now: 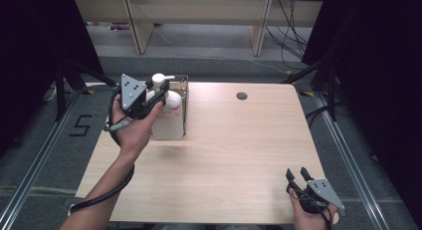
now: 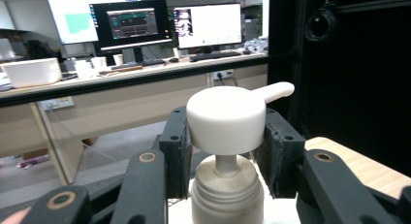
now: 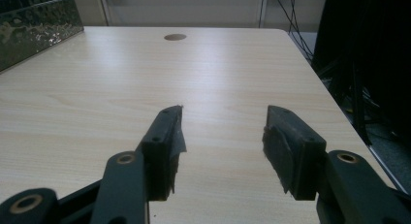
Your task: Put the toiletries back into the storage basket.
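Note:
A white pump bottle (image 1: 166, 93) is held over an open box (image 1: 171, 126) at the table's back left. My left gripper (image 1: 158, 98) is shut on the bottle's round pump head (image 2: 225, 118), one pad pressing on each side. The spout points away to the right in the left gripper view, and the ribbed neck (image 2: 227, 190) shows below the head. At the front right corner of the table, my right gripper (image 1: 297, 174) stands open. Nothing is between its jaws in the right gripper view (image 3: 223, 136), and bare wood lies under them.
The light wooden table (image 1: 239, 145) has a round cable hole (image 1: 242, 95) near its back edge. The box's dark shiny wall (image 3: 34, 25) shows at the far left of the right gripper view. Black curtains hang on both sides, and desks with monitors (image 2: 131, 25) stand beyond.

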